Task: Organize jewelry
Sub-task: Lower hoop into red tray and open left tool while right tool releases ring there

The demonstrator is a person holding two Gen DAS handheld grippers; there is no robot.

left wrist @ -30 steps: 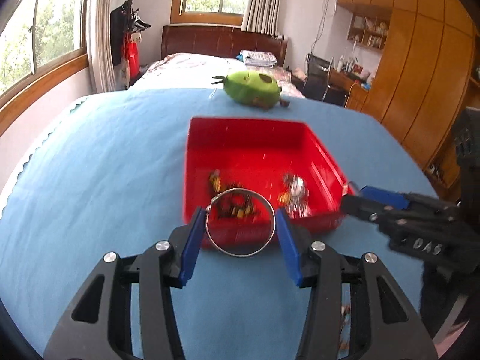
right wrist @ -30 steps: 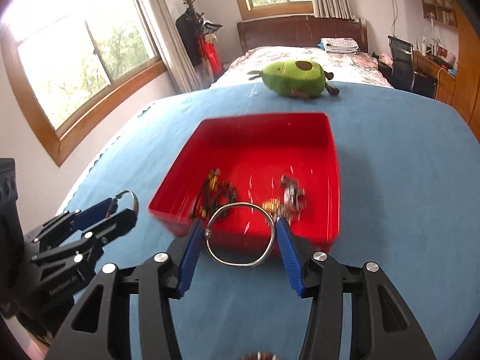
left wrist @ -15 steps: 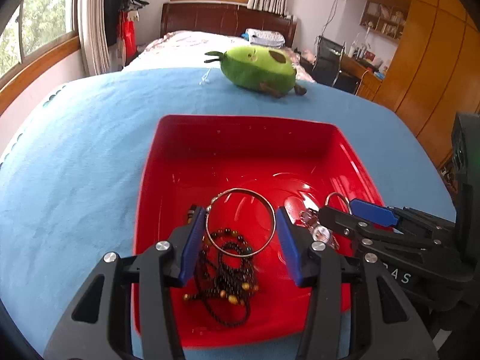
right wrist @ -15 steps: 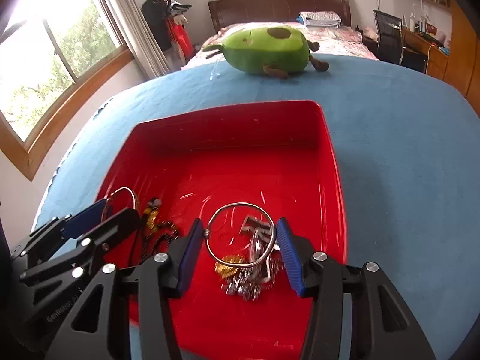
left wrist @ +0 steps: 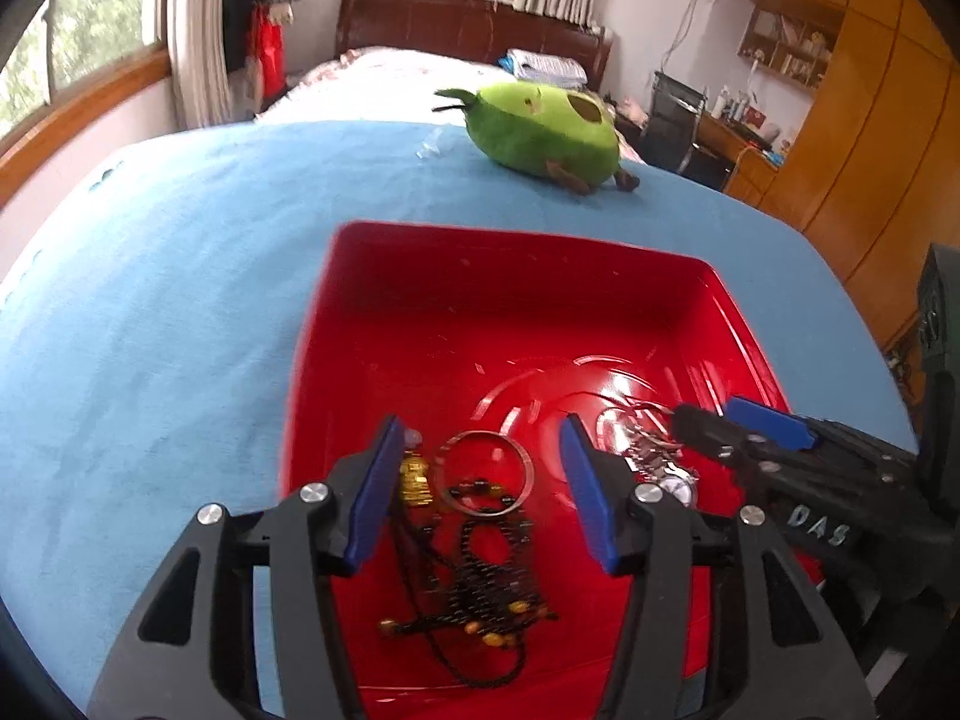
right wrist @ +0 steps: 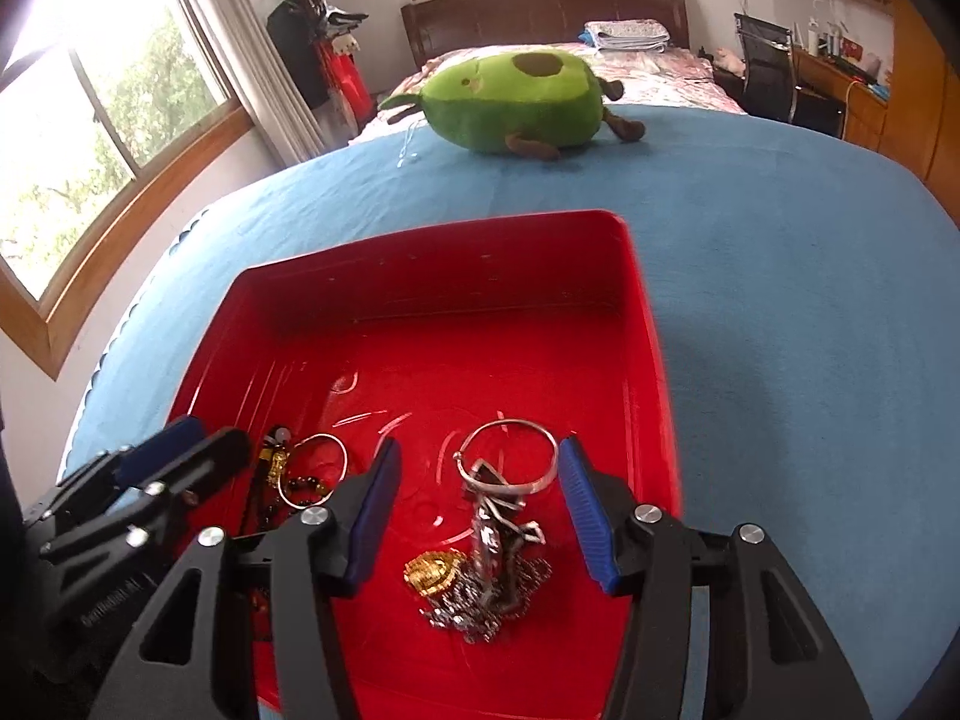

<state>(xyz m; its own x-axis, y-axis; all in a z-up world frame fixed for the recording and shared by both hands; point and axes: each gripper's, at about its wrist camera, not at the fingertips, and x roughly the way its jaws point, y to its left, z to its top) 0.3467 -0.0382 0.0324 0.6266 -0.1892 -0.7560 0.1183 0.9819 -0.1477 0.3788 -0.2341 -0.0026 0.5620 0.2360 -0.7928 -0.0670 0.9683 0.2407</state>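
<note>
A red tray (left wrist: 312,330) (right wrist: 654,360) sits on the blue cloth with jewelry in it. My left gripper (left wrist: 480,438) hangs low over its near left part, jaws opening. A silver ring (left wrist: 483,471) lies loose between the pads on a black beaded necklace (left wrist: 480,570), beside a gold piece (left wrist: 414,480). My right gripper (right wrist: 477,444) (left wrist: 738,432) is over the tray's near right part, jaws opening too. Its silver ring (right wrist: 507,456) rests on a silver heap (right wrist: 486,594) next to a gold charm (right wrist: 432,570), leaning by the right pad, not clamped. The left gripper (right wrist: 174,450) shows at the left.
A green avocado plush (left wrist: 540,132) (right wrist: 516,102) lies at the far side of the blue cloth (left wrist: 150,330), with a small clear scrap (left wrist: 432,147) beside it. Beyond are a bed, windows on the left and a wooden wardrobe on the right.
Both grippers came forward and down from in front of the tray to over it. Each held a silver ring between its pads; the jaws have widened and both rings now lie in the tray.
</note>
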